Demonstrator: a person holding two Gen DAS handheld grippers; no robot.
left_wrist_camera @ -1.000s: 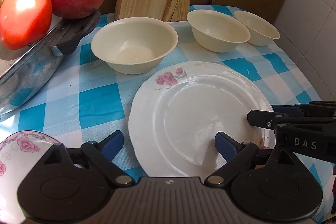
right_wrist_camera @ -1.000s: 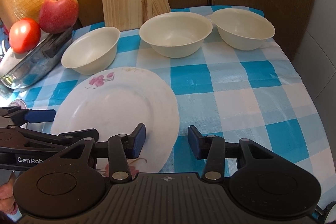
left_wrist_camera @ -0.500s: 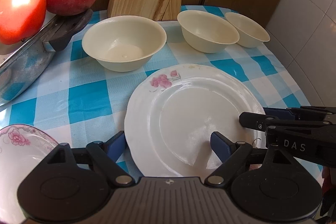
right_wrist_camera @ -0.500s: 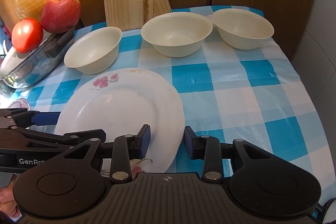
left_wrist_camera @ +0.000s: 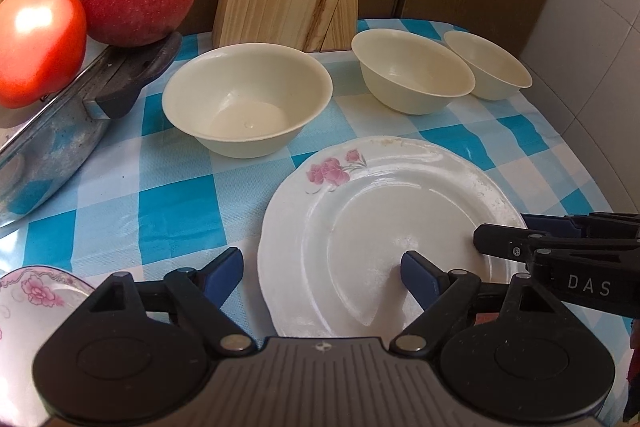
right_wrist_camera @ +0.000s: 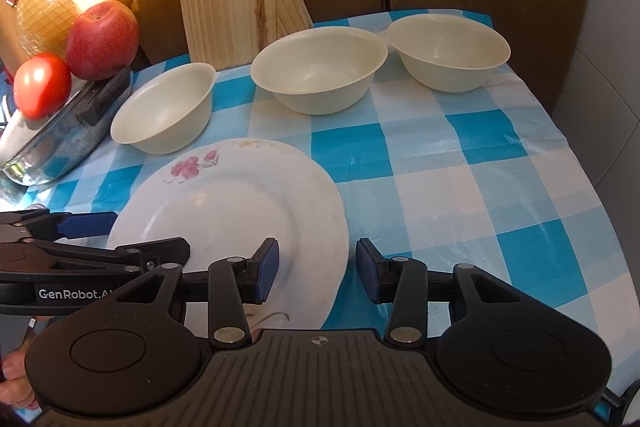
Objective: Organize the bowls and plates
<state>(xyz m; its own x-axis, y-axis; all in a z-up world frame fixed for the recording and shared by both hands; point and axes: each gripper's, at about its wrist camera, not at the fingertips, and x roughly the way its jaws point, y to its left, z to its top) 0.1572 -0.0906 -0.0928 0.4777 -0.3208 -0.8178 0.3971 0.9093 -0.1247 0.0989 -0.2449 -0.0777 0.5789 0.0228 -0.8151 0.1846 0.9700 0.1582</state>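
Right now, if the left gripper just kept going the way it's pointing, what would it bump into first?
Most likely the white flowered plate. The left gripper points down at the table with open jaws straddling the plate's near left rim. Depth is hard to judge; one finger might meet the checked tablecloth instead.

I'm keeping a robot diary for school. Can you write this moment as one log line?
left gripper: open, straddling plate edge | right gripper: open, jaws just widened, straddling plate's other edge | three cream bowls: untouched behind

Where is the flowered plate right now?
In both wrist views the flowered plate lies flat on the checked cloth, just in front of the left cream bowl, its near edge between the two open grippers.
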